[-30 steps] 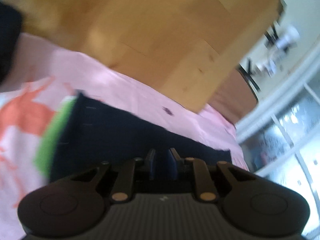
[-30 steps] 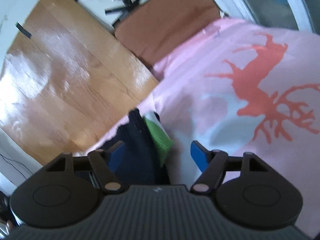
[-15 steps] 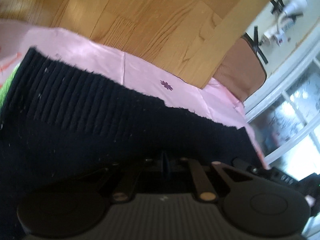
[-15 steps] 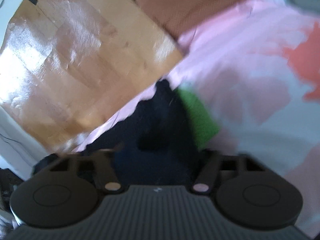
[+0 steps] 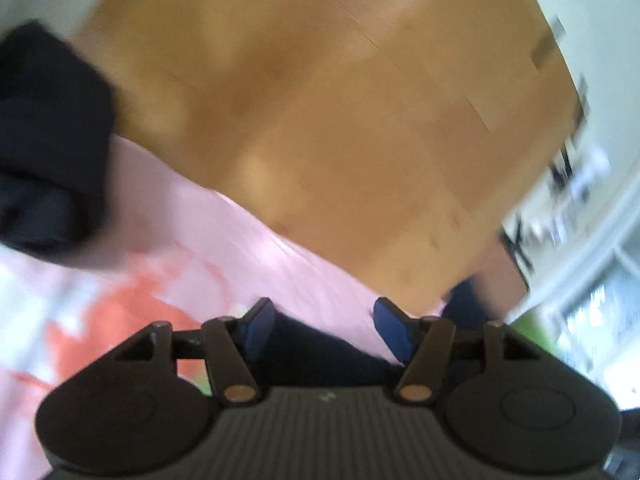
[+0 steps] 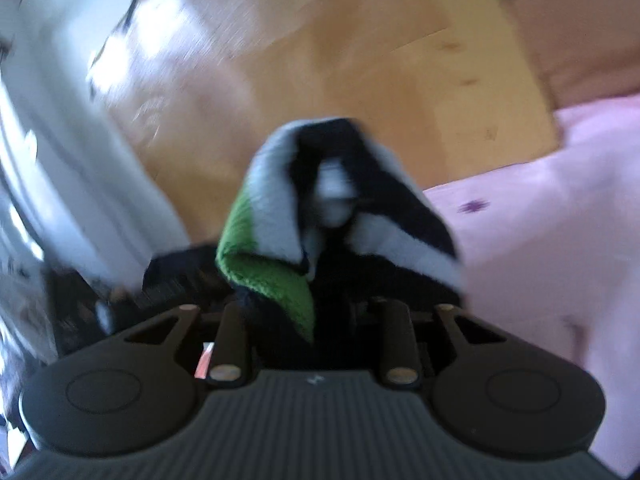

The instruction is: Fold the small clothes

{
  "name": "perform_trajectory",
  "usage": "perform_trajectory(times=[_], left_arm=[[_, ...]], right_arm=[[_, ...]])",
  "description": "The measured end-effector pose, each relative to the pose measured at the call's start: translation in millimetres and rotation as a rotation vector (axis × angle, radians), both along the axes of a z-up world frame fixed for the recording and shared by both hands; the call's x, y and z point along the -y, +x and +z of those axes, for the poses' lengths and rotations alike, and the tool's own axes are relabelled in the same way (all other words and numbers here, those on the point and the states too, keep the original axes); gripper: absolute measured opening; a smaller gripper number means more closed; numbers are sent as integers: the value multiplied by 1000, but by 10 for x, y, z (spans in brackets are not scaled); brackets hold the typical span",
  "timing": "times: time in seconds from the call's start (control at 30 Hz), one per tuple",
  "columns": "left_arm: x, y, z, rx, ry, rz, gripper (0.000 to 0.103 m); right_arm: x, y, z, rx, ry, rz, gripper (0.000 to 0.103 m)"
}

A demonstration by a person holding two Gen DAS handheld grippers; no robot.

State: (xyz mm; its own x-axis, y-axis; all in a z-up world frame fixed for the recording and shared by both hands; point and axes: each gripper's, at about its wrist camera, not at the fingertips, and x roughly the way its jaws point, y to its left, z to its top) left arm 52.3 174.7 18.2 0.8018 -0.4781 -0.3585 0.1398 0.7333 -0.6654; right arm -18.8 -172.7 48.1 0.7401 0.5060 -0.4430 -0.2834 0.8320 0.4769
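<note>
One garment (image 6: 280, 216) bunched in right tool (image 6: 316, 320); left tool (image 5: 324, 320) agape.

The garment (image 6: 340, 216) hangs bunched before the right gripper (image 6: 316, 312), above the sheet's (image 6: 560, 240) edge; the floor (image 6: 320, 60) lies beyond. The left gripper (image 5: 324, 320) hovers over the sheet (image 5: 240, 240).

A home, most likely a bedroom: a pink bedsheet (image 6: 552, 248) with an orange print (image 5: 132, 300) and small purple flowers covers a soft surface beside a wooden floor (image 5: 340, 100). White walls, a window (image 5: 600, 312) and a brown cushion (image 6: 576, 40) complete the domestic look.
</note>
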Motion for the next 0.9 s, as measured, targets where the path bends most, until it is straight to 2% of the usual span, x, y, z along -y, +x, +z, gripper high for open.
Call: perform_trajectory(times=[0.1,0.13,0.17,0.2,0.23,0.27,0.3,0.37,0.43,0.5,0.63,0.7,0.73,0.8,0.9], left_arm=[[-339,-24,-218,1,-49,80,58],[-403,8,-286,-30,-49,103,57],[-457,61,-317,-73,-62,113,56],[-501,76,-319,-66,-88,101,56],[-529,72,-299,-50,-107,87,57],[-540,47,-268,-29,-113,83,58],[-535,18,-236,-8,-117,75,58],[-483,-24,-179,16,-132,44,59],[-426,-104,-133,43,-138,12,59],[-341,-174,-54,84,-127,-23,59],[-162,-243,73,129,-44,-70,59],[-34,-264,92,134,16,-86,59],[26,-268,96,139,50,-85,61],[144,-298,104,152,148,-67,62],[324,-268,34,134,288,-33,62]], right_arm=[[-521,129,-167,-37,-50,76,43],[-676,171,-262,-61,-66,98,46],[-807,212,-350,-87,-87,116,52],[-945,236,-457,-113,-127,137,58],[-1031,200,-498,-91,-149,167,63],[-1084,135,-471,-58,-157,208,82],[-1119,81,-429,-54,-156,263,92],[-1078,-33,-340,-34,-124,317,92],[-933,-146,-216,-9,-47,363,91],[-780,-297,-115,42,15,382,86],[-352,-579,46,187,-11,229,78],[-253,-523,44,174,-13,151,63],[-183,-458,27,150,-13,112,59],[-135,-266,-34,104,-13,76,43],[-173,66,-214,5,-26,53,38]])
